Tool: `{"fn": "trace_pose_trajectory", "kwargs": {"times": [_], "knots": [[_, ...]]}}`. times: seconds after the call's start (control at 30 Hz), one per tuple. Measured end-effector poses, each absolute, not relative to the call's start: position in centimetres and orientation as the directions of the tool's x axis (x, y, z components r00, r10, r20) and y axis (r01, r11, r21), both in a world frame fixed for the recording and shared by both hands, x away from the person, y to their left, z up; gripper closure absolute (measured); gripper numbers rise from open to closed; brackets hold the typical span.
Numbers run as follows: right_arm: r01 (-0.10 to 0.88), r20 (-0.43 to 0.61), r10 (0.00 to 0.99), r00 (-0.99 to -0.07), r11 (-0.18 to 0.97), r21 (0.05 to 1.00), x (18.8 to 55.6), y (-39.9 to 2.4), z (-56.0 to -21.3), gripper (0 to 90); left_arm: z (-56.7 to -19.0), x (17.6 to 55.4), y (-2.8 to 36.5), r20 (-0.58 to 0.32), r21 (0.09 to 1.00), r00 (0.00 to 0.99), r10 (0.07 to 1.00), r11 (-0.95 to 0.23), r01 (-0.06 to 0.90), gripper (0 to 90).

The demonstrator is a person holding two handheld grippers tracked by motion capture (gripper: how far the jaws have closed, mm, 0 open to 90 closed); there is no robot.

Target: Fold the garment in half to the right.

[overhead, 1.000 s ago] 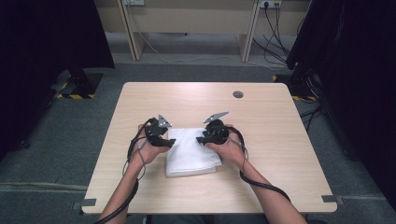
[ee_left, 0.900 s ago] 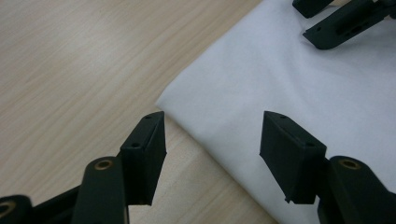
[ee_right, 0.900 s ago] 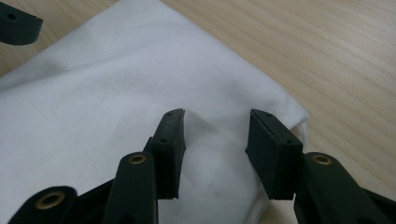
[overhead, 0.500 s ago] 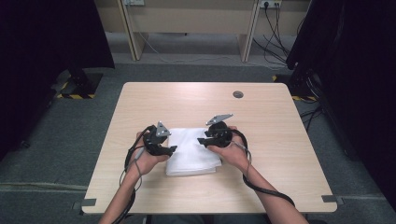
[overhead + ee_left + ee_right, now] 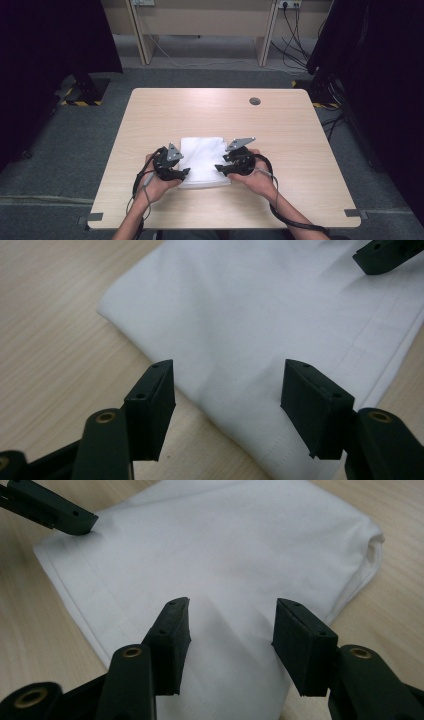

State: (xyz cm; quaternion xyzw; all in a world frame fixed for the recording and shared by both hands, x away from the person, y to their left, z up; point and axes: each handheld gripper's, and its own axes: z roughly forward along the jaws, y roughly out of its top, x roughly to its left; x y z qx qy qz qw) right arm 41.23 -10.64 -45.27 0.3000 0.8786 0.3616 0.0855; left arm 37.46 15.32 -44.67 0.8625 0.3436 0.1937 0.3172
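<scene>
Resting on wooden table [image 5: 280, 135] (grey floor): white cloth [image 5: 202, 160] | left gripper [image 5: 186, 172], right gripper [image 5: 219, 169] spread, empty

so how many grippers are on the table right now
2. The left gripper sits at the left edge of the folded white cloth, the right gripper at its right edge, each held in a hand, jaws apart.

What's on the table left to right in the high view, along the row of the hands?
left tongs → folded white cloth → right tongs → bare tabletop, out to its right edge.
</scene>
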Motion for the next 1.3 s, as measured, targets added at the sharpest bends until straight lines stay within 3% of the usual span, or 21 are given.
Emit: {"fn": "trace_pose_trajectory", "kwargs": {"times": [0.87,1.07,1.1,1.3], "knots": [[0.504,0.071,0.638,-0.767,0.531,0.681,41.6,-11.3,-46.7,48.3,-46.2,38.5,14.2,0.144,0.652,0.691,0.709,-0.593,0.473,38.1],[0.502,0.071,0.639,-0.766,0.525,0.688,41.7,-11.5,-46.5,44.5,-46.2,38.5,14.5,0.137,0.670,0.676,0.724,-0.571,0.475,37.1],[0.502,0.071,0.639,-0.766,0.525,0.688,41.7,-11.5,-46.5,44.5,-46.2,38.5,14.5,0.137,0.670,0.676,0.724,-0.571,0.475,32.3],[0.502,0.091,0.639,-0.764,0.500,0.706,41.5,-13.1,-45.2,38.4,-45.7,38.1,15.1,0.129,0.699,0.663,0.738,-0.542,0.467,25.5]]}}
